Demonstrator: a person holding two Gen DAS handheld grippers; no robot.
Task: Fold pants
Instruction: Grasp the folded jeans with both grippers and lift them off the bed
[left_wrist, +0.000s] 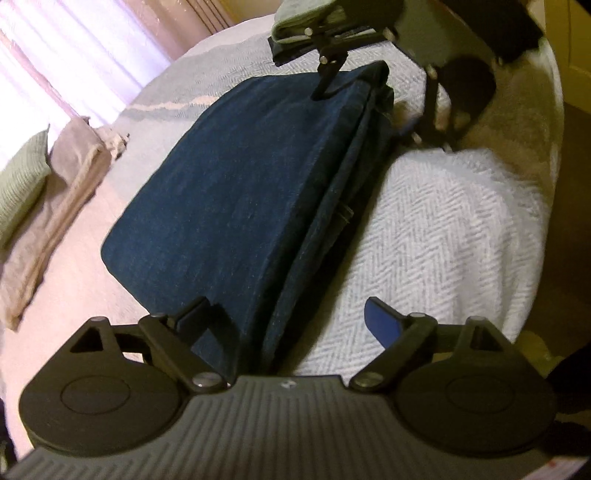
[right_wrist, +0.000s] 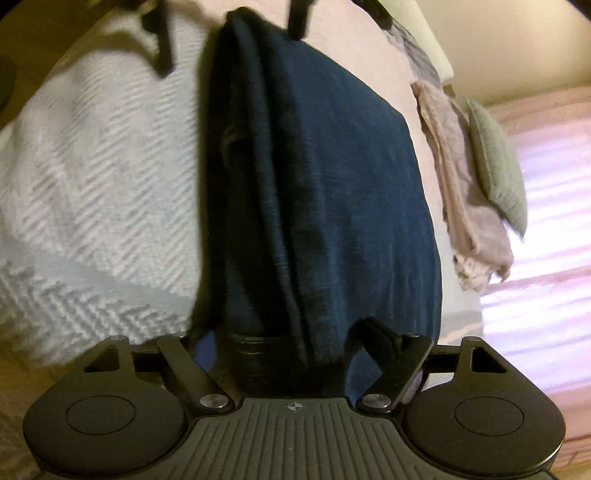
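Bedroom light comes through pale curtains (left_wrist: 55, 48) at far left, where a green cushion (left_wrist: 22, 184) and a beige throw (left_wrist: 55, 206) lie on the bed. Moving right, the pants (left_wrist: 229, 206), dark denim already folded into a compact block, rest on the herringbone blanket (left_wrist: 443, 236) covering the bed. The left gripper (left_wrist: 291, 321) sits at the near end with jaws spread wide, one finger over the denim and the other on the blanket, holding nothing. The right gripper (right_wrist: 291, 339) straddles the opposite end, jaws likewise parted around the stacked layers without pinching them. To finish well, I would judge both ends should be pressed and squared together, keeping the layered edge aligned so the stack does not slide. No brand, label or writing is legible anywhere
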